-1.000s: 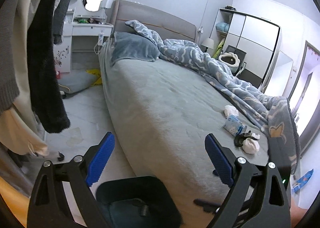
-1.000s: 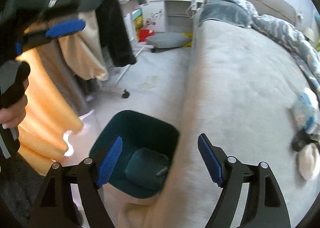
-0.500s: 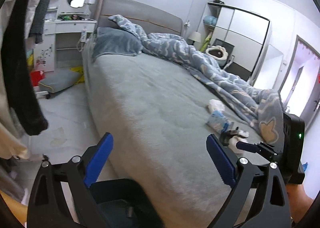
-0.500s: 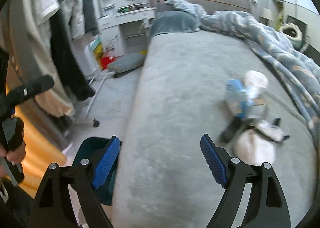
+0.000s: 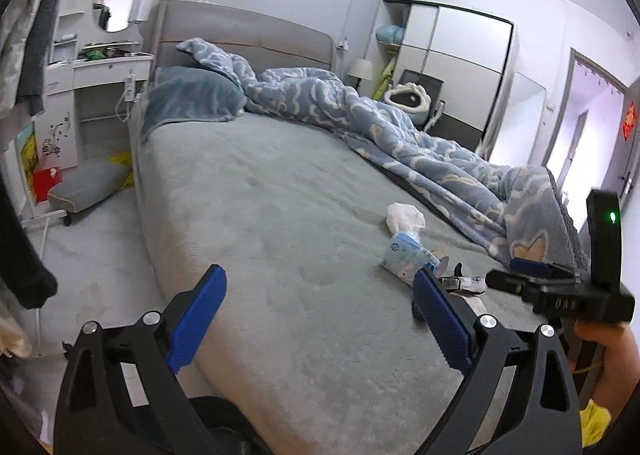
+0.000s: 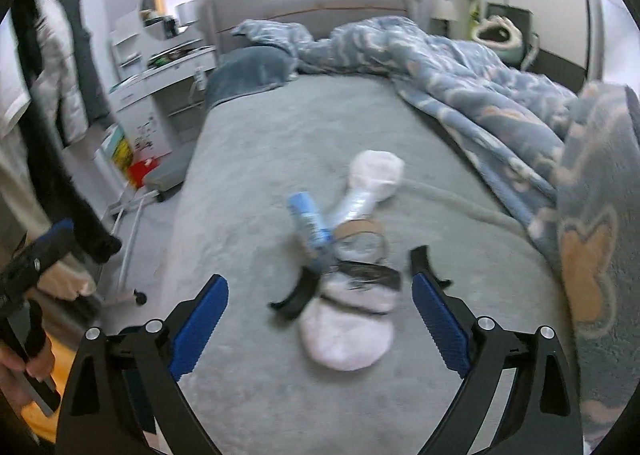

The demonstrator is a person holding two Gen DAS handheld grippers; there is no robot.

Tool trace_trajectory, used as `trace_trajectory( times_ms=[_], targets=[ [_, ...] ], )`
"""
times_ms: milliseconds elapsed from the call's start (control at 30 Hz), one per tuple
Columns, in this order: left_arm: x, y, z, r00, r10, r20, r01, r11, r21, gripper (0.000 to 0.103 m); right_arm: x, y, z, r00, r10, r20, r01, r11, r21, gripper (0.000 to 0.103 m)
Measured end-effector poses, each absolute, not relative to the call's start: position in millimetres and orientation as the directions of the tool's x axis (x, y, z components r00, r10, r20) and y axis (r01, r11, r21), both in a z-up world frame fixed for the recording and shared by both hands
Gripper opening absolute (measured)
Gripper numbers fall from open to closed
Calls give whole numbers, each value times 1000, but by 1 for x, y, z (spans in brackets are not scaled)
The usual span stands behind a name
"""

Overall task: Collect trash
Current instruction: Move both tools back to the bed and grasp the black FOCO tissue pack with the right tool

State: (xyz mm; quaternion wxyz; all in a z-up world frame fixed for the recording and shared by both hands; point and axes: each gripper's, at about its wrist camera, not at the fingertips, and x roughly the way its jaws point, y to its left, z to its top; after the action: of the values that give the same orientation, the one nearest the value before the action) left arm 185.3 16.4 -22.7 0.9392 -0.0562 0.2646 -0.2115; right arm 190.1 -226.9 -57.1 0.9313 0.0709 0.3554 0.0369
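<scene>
I have swung my right claw [image 6: 320, 319] away from the bin and over the bed [image 6: 248, 175], and its jaws are opening wide with nothing pressed between them. The trash [image 6: 348, 255], a heap of white wads, a blue packet and black scraps, now lies just ahead of my fingertips near the blanket [image 6: 500, 95], so the next grab looks close. My left claw [image 5: 320, 319] hangs open and empty beside it.

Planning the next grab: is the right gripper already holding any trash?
No, the right gripper is opening with nothing pinched; the trash pile lies on the bed.
</scene>
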Motion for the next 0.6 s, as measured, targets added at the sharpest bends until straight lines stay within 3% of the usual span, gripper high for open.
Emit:
trace_trajectory(
  times_ms=[333, 600],
  targets=[
    [208, -33, -51, 691, -474, -546, 456, 872, -181, 96, 222, -232, -82, 646, 125, -753, 36, 980, 194, 97],
    [221, -64, -66, 643, -504, -577, 492, 849, -192, 96, 241, -229, -83, 626, 110, -772, 30, 986, 165, 97]
  ],
)
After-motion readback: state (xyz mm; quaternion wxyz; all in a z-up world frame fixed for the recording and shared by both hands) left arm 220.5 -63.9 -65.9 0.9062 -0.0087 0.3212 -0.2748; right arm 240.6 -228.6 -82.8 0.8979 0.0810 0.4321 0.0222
